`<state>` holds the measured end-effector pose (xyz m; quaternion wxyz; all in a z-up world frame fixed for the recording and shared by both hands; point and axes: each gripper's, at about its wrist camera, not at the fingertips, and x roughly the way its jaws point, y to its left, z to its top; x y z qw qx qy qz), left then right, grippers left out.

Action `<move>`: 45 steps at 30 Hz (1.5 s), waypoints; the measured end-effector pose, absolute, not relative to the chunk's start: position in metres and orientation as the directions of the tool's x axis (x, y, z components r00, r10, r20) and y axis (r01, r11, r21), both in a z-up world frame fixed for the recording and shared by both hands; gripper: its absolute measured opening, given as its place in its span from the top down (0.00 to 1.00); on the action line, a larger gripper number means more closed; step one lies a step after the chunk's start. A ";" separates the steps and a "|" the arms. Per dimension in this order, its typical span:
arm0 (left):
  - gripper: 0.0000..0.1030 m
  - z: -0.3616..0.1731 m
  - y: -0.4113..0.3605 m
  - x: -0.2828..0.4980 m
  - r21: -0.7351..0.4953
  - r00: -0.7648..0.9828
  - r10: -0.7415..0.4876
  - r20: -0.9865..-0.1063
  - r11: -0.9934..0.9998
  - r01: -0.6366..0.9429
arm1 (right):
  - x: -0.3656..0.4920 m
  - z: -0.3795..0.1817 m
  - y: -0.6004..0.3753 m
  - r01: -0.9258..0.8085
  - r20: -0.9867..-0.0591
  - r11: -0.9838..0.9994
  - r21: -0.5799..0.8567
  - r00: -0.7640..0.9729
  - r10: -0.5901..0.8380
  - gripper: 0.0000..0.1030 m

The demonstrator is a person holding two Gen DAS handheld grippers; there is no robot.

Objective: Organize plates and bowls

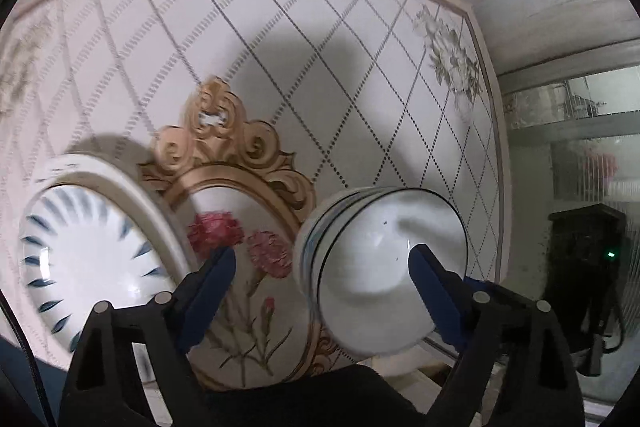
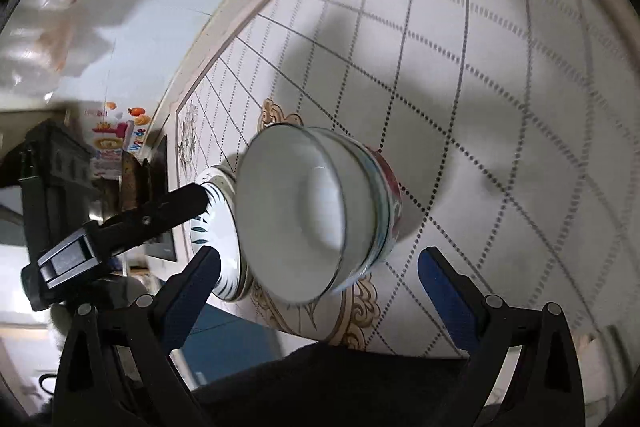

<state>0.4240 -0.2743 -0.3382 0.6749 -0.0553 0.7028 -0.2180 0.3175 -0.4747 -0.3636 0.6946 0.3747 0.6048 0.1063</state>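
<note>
Right wrist view: right gripper (image 2: pixel 318 273) spread wide, gripping nothing, white bowl (image 2: pixel 312 215) just ahead between fingers; left gripper (image 1: pixel 322 269) likewise open, nearer blue-patterned plate (image 1: pixel 92 263).

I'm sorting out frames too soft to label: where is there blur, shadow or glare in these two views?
Left wrist view: the plate and bowl are motion-smeared, and a broad shadow falls on the table. Right wrist view: the far table pattern streaks with blur, a shadow lies behind the bowl, and small glare glints inside it.
</note>
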 end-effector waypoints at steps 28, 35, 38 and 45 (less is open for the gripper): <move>0.50 -0.378 -0.276 0.424 -0.438 -0.106 -0.426 -0.898 0.886 0.151 | 0.360 -0.431 -0.460 0.305 -0.713 0.651 0.695 0.174 0.679 0.41; 0.50 -0.345 -0.252 0.433 -0.444 -0.043 -0.442 -0.896 0.889 0.114 | 0.376 -0.399 -0.447 0.236 -0.719 0.681 0.694 0.167 0.675 0.41; 0.50 -0.330 -0.233 0.435 -0.446 -0.014 -0.446 -0.895 0.891 0.089 | 0.386 -0.383 -0.432 0.195 -0.718 0.691 0.696 0.157 0.678 0.41; 0.50 -0.307 -0.169 0.438 -0.444 0.049 -0.444 -0.895 0.896 0.009 | 0.410 -0.357 -0.378 0.105 -0.710 0.702 0.704 0.111 0.695 0.41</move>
